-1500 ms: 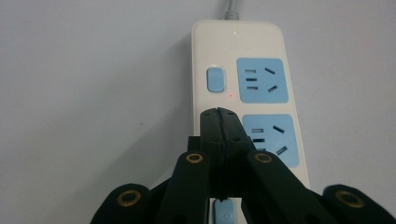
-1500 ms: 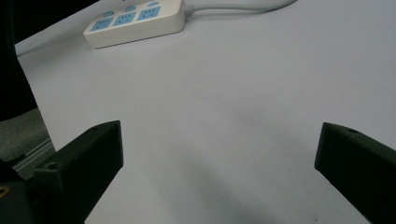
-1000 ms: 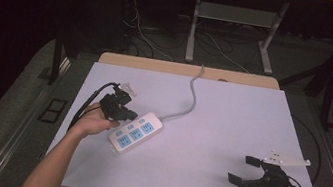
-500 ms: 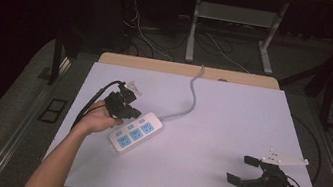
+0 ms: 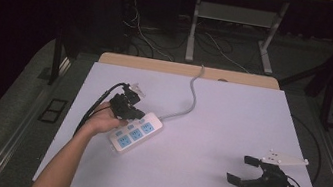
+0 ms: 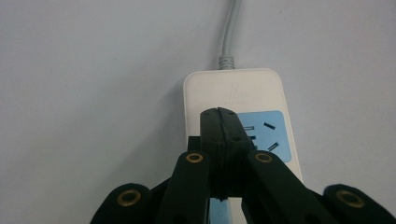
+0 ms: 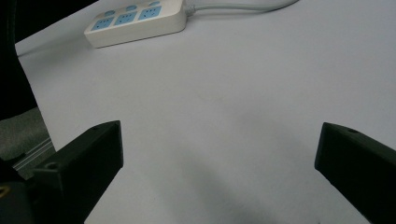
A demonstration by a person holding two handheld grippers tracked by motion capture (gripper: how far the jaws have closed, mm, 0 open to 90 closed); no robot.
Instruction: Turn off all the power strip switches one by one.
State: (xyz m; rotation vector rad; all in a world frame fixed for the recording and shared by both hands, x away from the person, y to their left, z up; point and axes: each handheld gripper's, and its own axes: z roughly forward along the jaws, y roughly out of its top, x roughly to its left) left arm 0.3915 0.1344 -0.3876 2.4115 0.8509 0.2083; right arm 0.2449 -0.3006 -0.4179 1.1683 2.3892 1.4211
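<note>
Since a second ago: almost nothing has moved. The left gripper [image 5: 128, 106] has at most crept slightly over the cable end of the power strip [image 5: 135, 132]; the right gripper [image 5: 255, 177] sits where it did.

Left side. The left gripper's jaws are pressed together with nothing between them. In the left gripper view the closed tips [image 6: 218, 122] lie over the strip's white top, just short of the plain end where the grey cable [image 6: 229, 32] enters; the first blue socket [image 6: 266, 135] sits just to the right of the tips and partly under them. Whether the tips actually touch the plastic I cannot tell; they look at or just above it. Two more blue sockets run back from the tips toward the person's hand [image 5: 104, 121].

Right side. The right gripper rests near the table's [image 5: 232, 114] near right corner, jaws wide apart, holding nothing. From its own view the strip [image 7: 135, 21] lies well ahead and to the left, bare tabletop between.

Progress, judged: the strip lies flat with all sockets empty, no plug in sight. The closed tips over the cable end suggest a press or push on the strip is in hand; no result shows yet. Right gripper idle.
</note>
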